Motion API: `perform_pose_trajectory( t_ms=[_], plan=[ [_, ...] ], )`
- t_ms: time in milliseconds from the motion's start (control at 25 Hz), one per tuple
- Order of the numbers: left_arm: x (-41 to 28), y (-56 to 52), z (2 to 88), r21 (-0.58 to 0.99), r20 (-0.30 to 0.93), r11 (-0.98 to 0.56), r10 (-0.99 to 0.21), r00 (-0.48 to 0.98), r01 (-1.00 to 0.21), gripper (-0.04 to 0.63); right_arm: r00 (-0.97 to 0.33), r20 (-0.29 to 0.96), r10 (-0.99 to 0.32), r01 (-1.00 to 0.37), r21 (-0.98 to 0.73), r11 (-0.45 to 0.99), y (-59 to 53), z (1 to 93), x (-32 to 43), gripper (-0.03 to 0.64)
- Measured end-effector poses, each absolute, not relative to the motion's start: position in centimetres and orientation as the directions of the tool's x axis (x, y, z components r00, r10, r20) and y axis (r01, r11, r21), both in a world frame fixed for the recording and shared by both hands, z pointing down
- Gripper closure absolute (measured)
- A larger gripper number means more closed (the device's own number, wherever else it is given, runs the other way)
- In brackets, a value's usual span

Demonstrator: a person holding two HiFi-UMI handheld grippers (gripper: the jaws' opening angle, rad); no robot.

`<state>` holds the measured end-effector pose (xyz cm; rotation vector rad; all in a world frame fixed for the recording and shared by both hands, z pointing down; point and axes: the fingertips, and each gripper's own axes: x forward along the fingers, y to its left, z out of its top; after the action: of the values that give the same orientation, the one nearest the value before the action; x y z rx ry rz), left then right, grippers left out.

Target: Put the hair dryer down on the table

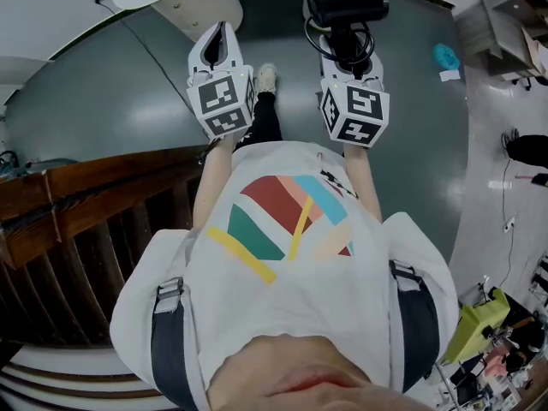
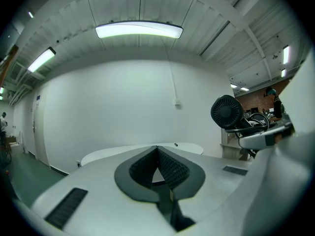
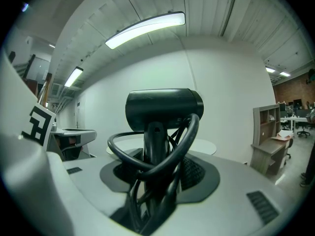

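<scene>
Closest to us is our own white shirt (image 1: 282, 264) with its coloured stripes, seen from above. To the left runs a dark wooden railing (image 1: 86, 195). Ahead of it, the left hand-held gripper (image 1: 221, 34) is held out over the grey floor (image 1: 103, 92). Its jaws meet at the tips and nothing is between them. It points toward the white round counter (image 2: 142, 151). To the right, the right hand-held gripper (image 1: 347, 54) is clamped on the handle of the black hair dryer (image 1: 347, 5), with the dryer's barrel standing above the jaws. Its black cord (image 3: 147, 156) is looped around the handle. The dryer is up in the air, short of the counter. A shelf unit (image 3: 268, 132) stands at far right.
</scene>
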<state>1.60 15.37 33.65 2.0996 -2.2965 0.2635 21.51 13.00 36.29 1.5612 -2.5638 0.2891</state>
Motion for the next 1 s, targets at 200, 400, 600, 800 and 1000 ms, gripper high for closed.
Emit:
perform_pose_trajectory(
  t_ms=[200, 400, 600, 800, 1000],
  plan=[
    [0.2, 13.6, 33.2, -0.100, 0.079, 0.097, -0.991, -0.106, -0.990, 0.581, -0.434, 0.165, -0.885, -0.901, -0.071, 0.429, 10.9, 35.8, 21.8, 0.400],
    [-1.8, 10.6, 33.9, -0.098, 0.075, 0.110, -0.990, -0.118, -0.989, 0.581, -0.438, 0.152, -0.886, -0.898, -0.031, 0.439, 8.0, 35.5, 20.5, 0.400],
    [-3.6, 7.3, 34.0, -0.084, 0.084, 0.120, -0.988, -0.127, -0.989, 0.581, -0.452, 0.145, -0.880, -0.891, -0.014, 0.455, 4.9, 35.0, 18.4, 0.400],
    [-5.2, 3.7, 34.6, -0.083, 0.103, 0.103, -0.988, -0.111, -0.991, 0.581, -0.451, 0.158, -0.879, -0.890, -0.003, 0.456, 2.2, 35.6, 15.9, 0.400],
    [-5.5, 1.1, 34.3, -0.086, 0.103, 0.071, -0.991, -0.080, -0.994, 0.581, -0.431, 0.162, -0.888, -0.901, -0.025, 0.433, 0.0, 35.7, 15.2, 0.400]
  ],
)
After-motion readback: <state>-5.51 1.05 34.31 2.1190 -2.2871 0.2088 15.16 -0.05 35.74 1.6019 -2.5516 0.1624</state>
